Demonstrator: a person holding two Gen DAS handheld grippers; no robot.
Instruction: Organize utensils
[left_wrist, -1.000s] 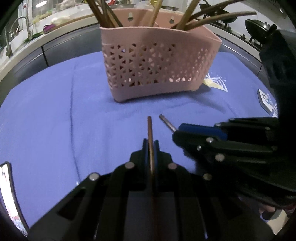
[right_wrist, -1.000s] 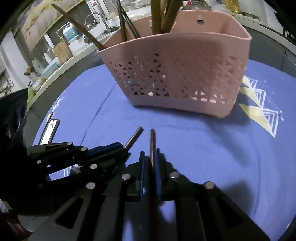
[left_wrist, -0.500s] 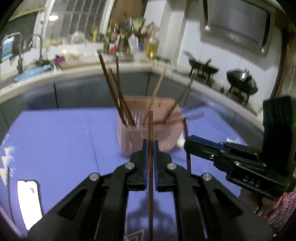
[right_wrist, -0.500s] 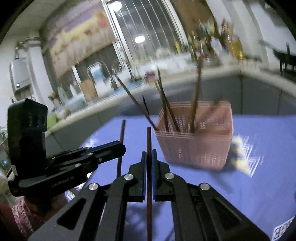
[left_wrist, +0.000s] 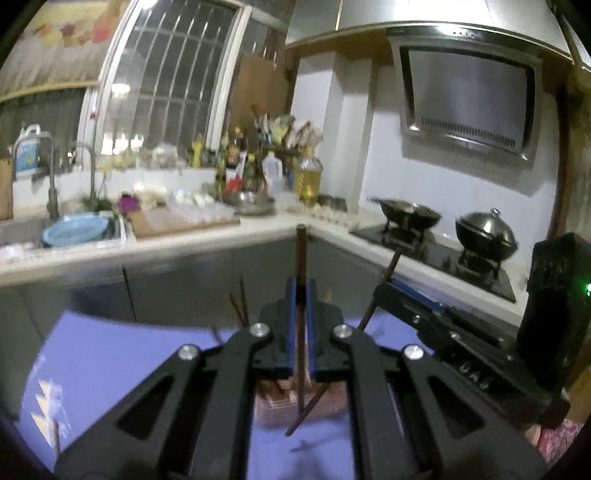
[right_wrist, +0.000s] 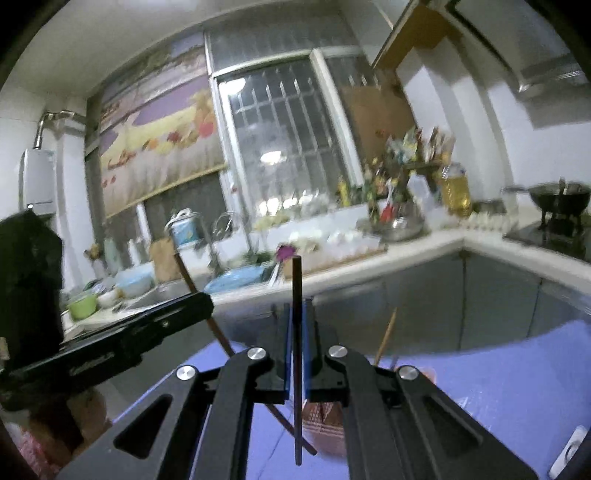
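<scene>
My left gripper (left_wrist: 301, 295) is shut on a brown chopstick (left_wrist: 301, 258) held upright, high above the blue cloth. My right gripper (right_wrist: 296, 314) is shut on a dark chopstick (right_wrist: 296, 288), also upright. Each gripper shows in the other's view: the right gripper (left_wrist: 384, 291) with its chopstick (left_wrist: 388, 273), the left gripper (right_wrist: 199, 306) with its chopstick (right_wrist: 184, 273). The pink basket (left_wrist: 325, 406) sits below, mostly hidden behind my fingers; it also shows in the right wrist view (right_wrist: 325, 424). Chopsticks (left_wrist: 240, 299) stick up from it.
The blue cloth (left_wrist: 110, 354) covers the table. Behind it runs a counter (left_wrist: 184, 251) with a sink (left_wrist: 77, 229), bottles (left_wrist: 306, 177) and a stove with woks (left_wrist: 484, 232). A window (right_wrist: 288, 147) is at the back.
Both grippers have lifted and tilted upward with their chopsticks. The basket has dropped from the middle of the views to below the fingers.
</scene>
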